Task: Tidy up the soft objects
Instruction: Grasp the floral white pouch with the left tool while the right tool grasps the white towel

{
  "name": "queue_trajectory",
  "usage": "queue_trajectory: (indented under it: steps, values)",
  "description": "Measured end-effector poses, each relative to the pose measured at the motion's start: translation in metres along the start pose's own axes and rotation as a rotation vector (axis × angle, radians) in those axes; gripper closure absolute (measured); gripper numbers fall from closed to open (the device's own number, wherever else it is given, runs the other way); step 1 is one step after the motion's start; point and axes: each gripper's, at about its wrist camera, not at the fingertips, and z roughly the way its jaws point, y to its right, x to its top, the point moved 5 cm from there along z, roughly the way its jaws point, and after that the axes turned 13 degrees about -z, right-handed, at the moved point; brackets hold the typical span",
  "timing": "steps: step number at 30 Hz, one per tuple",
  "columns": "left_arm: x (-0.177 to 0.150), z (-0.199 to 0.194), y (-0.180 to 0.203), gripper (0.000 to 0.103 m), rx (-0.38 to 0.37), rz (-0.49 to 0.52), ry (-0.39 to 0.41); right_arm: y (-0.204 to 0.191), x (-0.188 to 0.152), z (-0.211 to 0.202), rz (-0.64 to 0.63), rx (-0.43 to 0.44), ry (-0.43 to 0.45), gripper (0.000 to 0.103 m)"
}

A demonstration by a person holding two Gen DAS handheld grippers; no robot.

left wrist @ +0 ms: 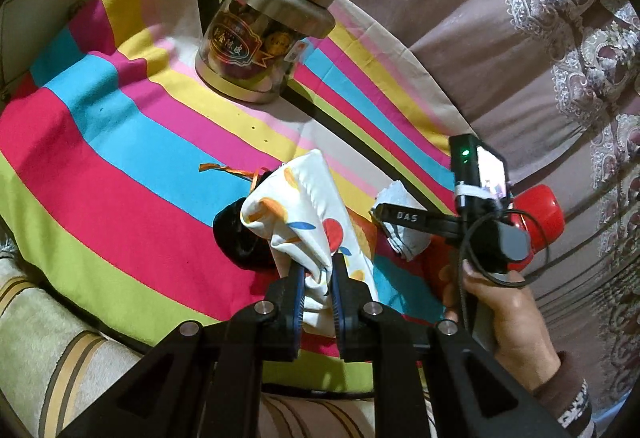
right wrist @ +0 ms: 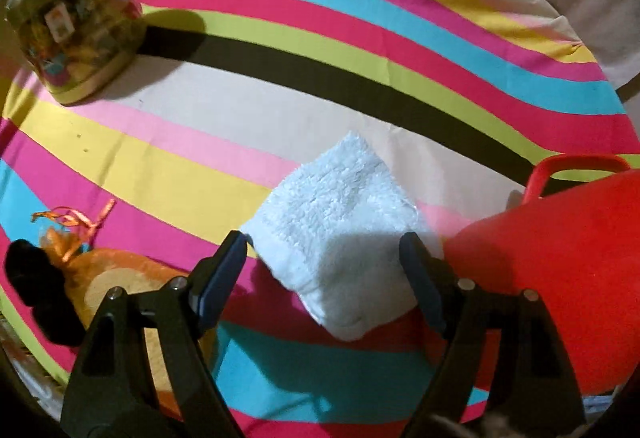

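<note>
My left gripper [left wrist: 318,270] is shut on a white cloth with orange, red and blue prints [left wrist: 296,214] and holds it above the striped tablecloth [left wrist: 120,158]. Under it lie a black soft thing [left wrist: 236,242] and an orange mesh pouch with ribbon [right wrist: 112,274]; the black thing also shows in the right wrist view [right wrist: 32,278]. My right gripper [right wrist: 324,258] is open, its fingers on either side of a folded white fluffy towel [right wrist: 340,222] on the cloth. The right gripper also shows in the left wrist view [left wrist: 384,214], over the towel [left wrist: 400,234].
A clear jar with a metal lid [left wrist: 264,38] stands at the far side of the cloth; it also shows in the right wrist view [right wrist: 76,18]. A red plastic container with a handle [right wrist: 560,262] sits right beside the towel. A brown curtain [left wrist: 520,38] hangs behind the table.
</note>
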Motion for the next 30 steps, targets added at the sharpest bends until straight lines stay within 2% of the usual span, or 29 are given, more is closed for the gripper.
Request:
queue_trajectory:
  steps: [4, 7, 8, 9, 10, 14, 26, 30]
  values:
    - [-0.001, -0.001, 0.001, 0.09, 0.001, 0.005, 0.005, -0.002, -0.005, 0.013, -0.012, 0.009, -0.006, 0.025]
    - [-0.001, -0.001, 0.001, 0.09, 0.0, 0.006, 0.013, -0.002, -0.007, 0.011, 0.016, 0.036, 0.024, 0.035]
    - [-0.001, -0.001, 0.002, 0.09, -0.001, 0.007, 0.015, -0.002, -0.008, 0.01, 0.018, 0.04, 0.031, 0.044]
    - [-0.001, -0.002, 0.002, 0.09, -0.001, 0.009, 0.018, -0.003, -0.009, 0.008, 0.011, 0.029, 0.036, 0.061]
    - [-0.001, -0.002, 0.003, 0.09, -0.002, 0.011, 0.02, -0.004, -0.008, 0.008, 0.003, 0.011, 0.037, 0.068]
    - [-0.002, -0.004, 0.003, 0.09, -0.004, 0.017, 0.028, 0.0, -0.017, 0.0, 0.025, 0.008, 0.075, 0.08]
    - [-0.006, -0.007, 0.012, 0.09, -0.004, 0.059, 0.051, -0.003, -0.058, -0.079, 0.127, 0.029, 0.261, 0.083]
    - [-0.008, -0.008, 0.018, 0.09, -0.002, 0.087, 0.056, -0.008, -0.077, -0.103, 0.144, 0.034, 0.298, 0.083]
